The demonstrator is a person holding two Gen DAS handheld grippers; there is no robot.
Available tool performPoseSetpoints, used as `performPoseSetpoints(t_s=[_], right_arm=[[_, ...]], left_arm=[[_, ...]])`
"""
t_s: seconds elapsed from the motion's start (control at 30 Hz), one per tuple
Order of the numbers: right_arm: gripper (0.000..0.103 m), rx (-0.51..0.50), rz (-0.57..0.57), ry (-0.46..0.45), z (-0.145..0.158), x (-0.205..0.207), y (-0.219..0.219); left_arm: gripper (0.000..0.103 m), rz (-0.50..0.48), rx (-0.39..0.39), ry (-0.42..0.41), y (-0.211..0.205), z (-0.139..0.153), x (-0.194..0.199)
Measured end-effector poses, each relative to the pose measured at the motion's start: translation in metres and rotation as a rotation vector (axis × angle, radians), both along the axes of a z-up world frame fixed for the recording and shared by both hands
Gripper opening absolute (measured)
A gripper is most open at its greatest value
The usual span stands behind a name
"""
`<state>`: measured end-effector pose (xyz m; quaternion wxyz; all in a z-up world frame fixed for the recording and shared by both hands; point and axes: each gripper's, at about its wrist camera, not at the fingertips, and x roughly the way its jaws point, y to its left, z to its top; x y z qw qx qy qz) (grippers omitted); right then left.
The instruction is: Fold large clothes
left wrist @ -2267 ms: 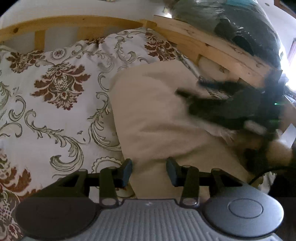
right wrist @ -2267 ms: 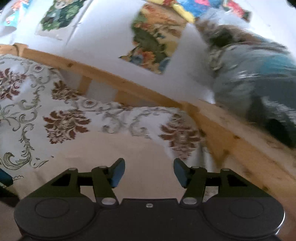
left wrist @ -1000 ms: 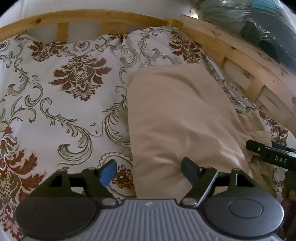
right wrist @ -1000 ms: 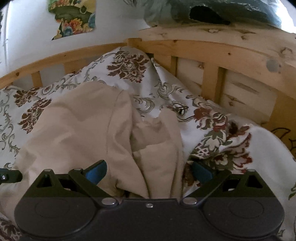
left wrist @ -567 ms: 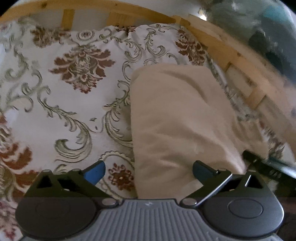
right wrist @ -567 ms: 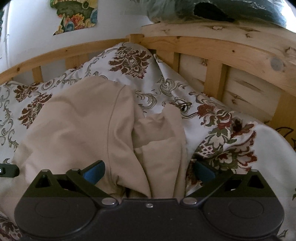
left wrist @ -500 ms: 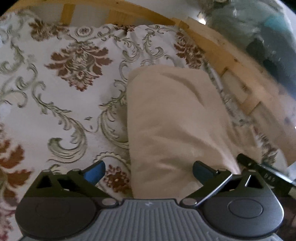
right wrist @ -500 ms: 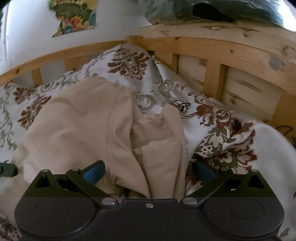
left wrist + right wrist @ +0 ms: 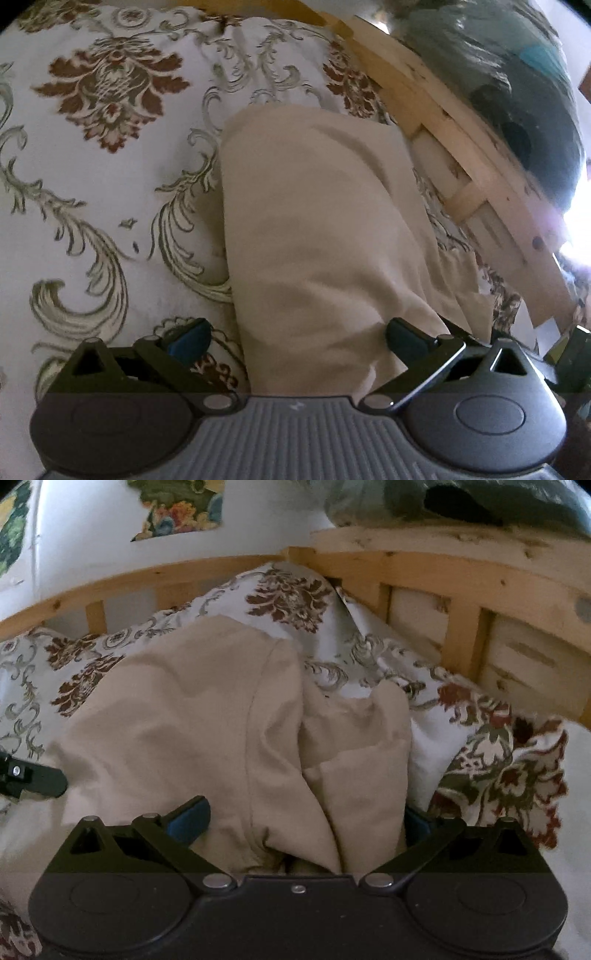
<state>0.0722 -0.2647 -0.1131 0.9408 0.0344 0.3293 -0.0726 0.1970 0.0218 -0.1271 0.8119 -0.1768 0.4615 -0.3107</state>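
A large beige garment (image 9: pixel 317 229) lies lengthwise on a floral bedspread (image 9: pixel 92 155). My left gripper (image 9: pixel 295 338) is open, its jaws wide on either side of the garment's near end, low over it. In the right wrist view the same garment (image 9: pixel 184 723) shows a seam and a bunched fold on its right side. My right gripper (image 9: pixel 303 821) is open, its jaws astride that bunched near edge; the right fingertip is mostly hidden by cloth. The left gripper's finger (image 9: pixel 33 775) shows at the left edge.
A wooden bed rail (image 9: pixel 461 155) runs along the right side and behind the bed (image 9: pixel 424 576). A dark bundle in plastic (image 9: pixel 517 85) sits on the rail. The bedspread is rucked up at the right (image 9: pixel 498 760). A wall with floral pictures (image 9: pixel 177 513) stands behind.
Both grippers have opened wider and come down close over the garment's near end. The left gripper has shifted slightly forward and right along the garment.
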Motion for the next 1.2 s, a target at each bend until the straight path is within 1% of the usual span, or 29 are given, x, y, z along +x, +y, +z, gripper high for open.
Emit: performPoseSetpoints(t_s=[0.03, 0.07, 0.1, 0.17, 0.2, 0.23, 0.27, 0.33, 0.43, 0.5, 0.57, 0.63, 0.7, 0.77, 0.8, 0.87, 0.9, 0.97, 1.0, 1.03, 1.07, 1.13, 1.17, 1.2], right_arm=[[0.1, 0.013, -0.003, 0.005, -0.001, 0.001, -0.001], [0.098, 0.024, -0.001, 0.006, -0.002, 0.001, -0.002], [0.094, 0.034, 0.003, 0.006, -0.002, 0.0, -0.002], [0.089, 0.048, 0.0, 0.01, -0.002, 0.0, -0.002], [0.082, 0.048, -0.005, 0.008, -0.001, -0.001, -0.001], [0.072, 0.048, -0.014, 0.007, 0.001, -0.002, -0.002], [0.065, 0.051, -0.027, 0.009, 0.002, -0.003, -0.003], [0.035, 0.068, -0.044, 0.004, 0.005, -0.006, -0.006], [0.017, 0.075, -0.035, -0.013, 0.011, -0.011, -0.004], [0.014, 0.051, -0.007, -0.054, 0.02, -0.018, 0.006], [0.012, 0.016, 0.031, -0.113, 0.032, -0.024, 0.02], [0.01, 0.003, 0.071, -0.176, 0.044, -0.024, 0.035], [0.01, -0.028, 0.123, -0.234, 0.053, -0.018, 0.053], [0.01, -0.059, 0.181, -0.297, 0.059, -0.006, 0.073], [0.01, -0.043, 0.202, -0.315, 0.061, 0.001, 0.08], [0.011, 0.01, 0.211, -0.332, 0.057, 0.023, 0.089], [0.013, 0.032, 0.212, -0.327, 0.053, 0.036, 0.093], [0.018, 0.074, 0.219, -0.288, 0.034, 0.06, 0.096], [0.02, 0.086, 0.222, -0.257, 0.023, 0.069, 0.096], [0.028, 0.091, 0.222, -0.226, 0.012, 0.075, 0.095], [0.032, 0.093, 0.215, -0.2, 0.002, 0.079, 0.093], [0.045, 0.115, 0.177, -0.168, -0.01, 0.083, 0.083], [0.049, 0.147, 0.157, -0.16, -0.012, 0.084, 0.075], [0.059, 0.172, 0.138, -0.158, -0.013, 0.085, 0.069]], left_arm=[[0.097, 0.004, 0.002, -0.001, -0.001, 0.002, -0.001], [0.085, -0.004, -0.005, 0.0, -0.004, 0.005, -0.002], [0.084, -0.002, -0.002, 0.006, -0.006, 0.009, -0.003], [0.076, 0.02, 0.051, 0.004, -0.012, 0.018, -0.006], [0.074, 0.034, 0.08, -0.006, -0.016, 0.022, -0.009], [0.069, 0.043, 0.102, -0.016, -0.019, 0.025, -0.011], [0.066, 0.051, 0.124, -0.035, -0.022, 0.028, -0.015], [0.061, 0.063, 0.158, -0.074, -0.027, 0.036, -0.024], [0.052, 0.076, 0.175, -0.109, -0.027, 0.051, -0.033], [0.049, 0.072, 0.177, -0.106, -0.021, 0.065, -0.033], [0.047, 0.061, 0.189, -0.112, -0.01, 0.08, -0.03], [0.047, 0.06, 0.209, -0.142, 0.004, 0.094, -0.025], [0.047, 0.082, 0.227, -0.174, 0.023, 0.104, -0.016], [0.048, 0.121, 0.24, -0.199, 0.045, 0.107, -0.004], [0.049, 0.143, 0.253, -0.206, 0.054, 0.104, 0.002], [0.052, 0.187, 0.284, -0.195, 0.068, 0.089, 0.016], [0.052, 0.204, 0.303, -0.165, 0.074, 0.076, 0.024], [0.058, 0.242, 0.317, -0.04, 0.085, 0.048, 0.038], [0.059, 0.27, 0.293, -0.001, 0.091, 0.038, 0.04], [0.061, 0.288, 0.263, -0.002, 0.096, 0.035, 0.038], [0.062, 0.29, 0.247, -0.004, 0.098, 0.035, 0.038], [0.065, 0.289, 0.269, -0.009, 0.095, 0.037, 0.037], [0.069, 0.287, 0.296, -0.021, 0.091, 0.038, 0.036], [0.072, 0.286, 0.329, -0.035, 0.086, 0.04, 0.034]])
